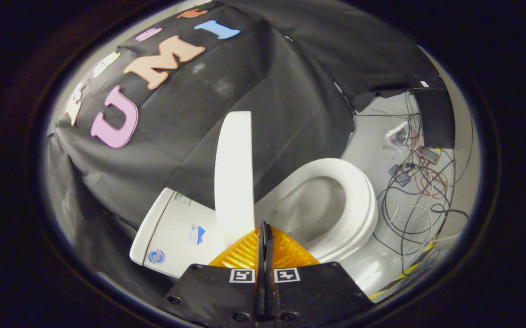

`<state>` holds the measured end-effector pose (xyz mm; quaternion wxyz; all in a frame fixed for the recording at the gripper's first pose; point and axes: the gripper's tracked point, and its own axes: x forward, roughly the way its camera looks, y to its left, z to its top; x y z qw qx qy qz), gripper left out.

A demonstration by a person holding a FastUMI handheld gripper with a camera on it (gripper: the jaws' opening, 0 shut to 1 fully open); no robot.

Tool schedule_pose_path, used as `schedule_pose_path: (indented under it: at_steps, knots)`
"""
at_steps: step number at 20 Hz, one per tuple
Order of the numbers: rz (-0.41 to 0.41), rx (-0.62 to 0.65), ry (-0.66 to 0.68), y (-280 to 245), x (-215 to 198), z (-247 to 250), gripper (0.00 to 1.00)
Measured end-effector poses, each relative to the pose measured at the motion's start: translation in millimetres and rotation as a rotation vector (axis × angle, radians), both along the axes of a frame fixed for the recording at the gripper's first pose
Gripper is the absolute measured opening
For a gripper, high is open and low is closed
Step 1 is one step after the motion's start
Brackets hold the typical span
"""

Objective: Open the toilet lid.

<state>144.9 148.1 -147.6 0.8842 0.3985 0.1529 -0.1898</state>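
In the gripper view, the gripper (265, 234) has its two fingers pressed together with nothing between them. Just ahead of their tips stands the toilet lid (234, 177), raised upright and seen edge-on, rising from the back edge of the seat (358, 205). The tank (171, 232) sits behind it. Cables (415, 200) lie tangled on the floor (370, 136) beyond the bowl.

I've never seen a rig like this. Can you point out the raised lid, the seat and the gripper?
toilet lid (234, 182): gripper view, on its raised face.
toilet seat (362, 200): gripper view, on its far rim.
gripper (265, 226): gripper view, at its closed fingertips.
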Motion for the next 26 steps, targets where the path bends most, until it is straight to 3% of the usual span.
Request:
schedule_pose_path:
  at_steps: [26]
  knots:
    - [0.068, -0.327, 0.034, 57.5, 29.6, 61.8, 0.01]
